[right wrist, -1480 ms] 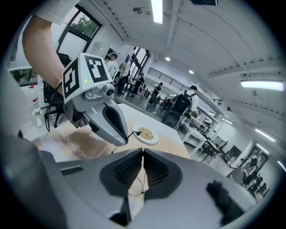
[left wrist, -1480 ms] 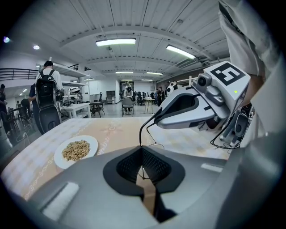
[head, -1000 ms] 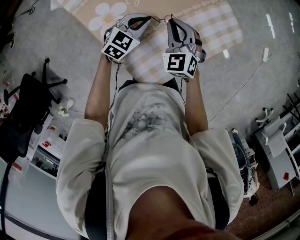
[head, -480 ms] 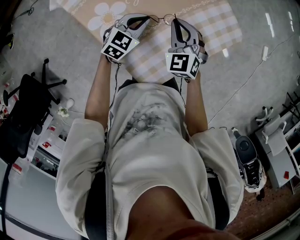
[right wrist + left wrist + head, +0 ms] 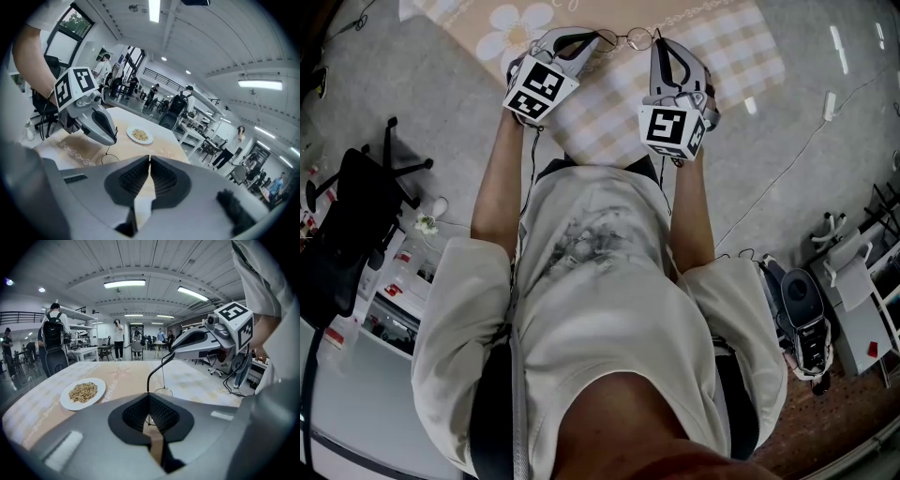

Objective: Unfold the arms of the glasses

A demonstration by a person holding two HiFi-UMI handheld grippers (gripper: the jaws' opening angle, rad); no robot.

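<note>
Thin wire-framed round-lens glasses [image 5: 623, 37] held in air between both tools, above beige checked tablecloth [image 5: 731, 56], not touching it

Left gripper [image 5: 592, 39] clenched on glasses; in left gripper view black temple arm [image 5: 152, 376] rises from its pinched jaws, one lens hanging just beyond

Right gripper [image 5: 659, 45] jaws squeezed almost together; arm's far end meets its tip, so it grips there, though its own view shows nothing clear between pads

White round plate of pale grainy food [image 5: 83, 393] on cloth, well apart from glasses
</note>
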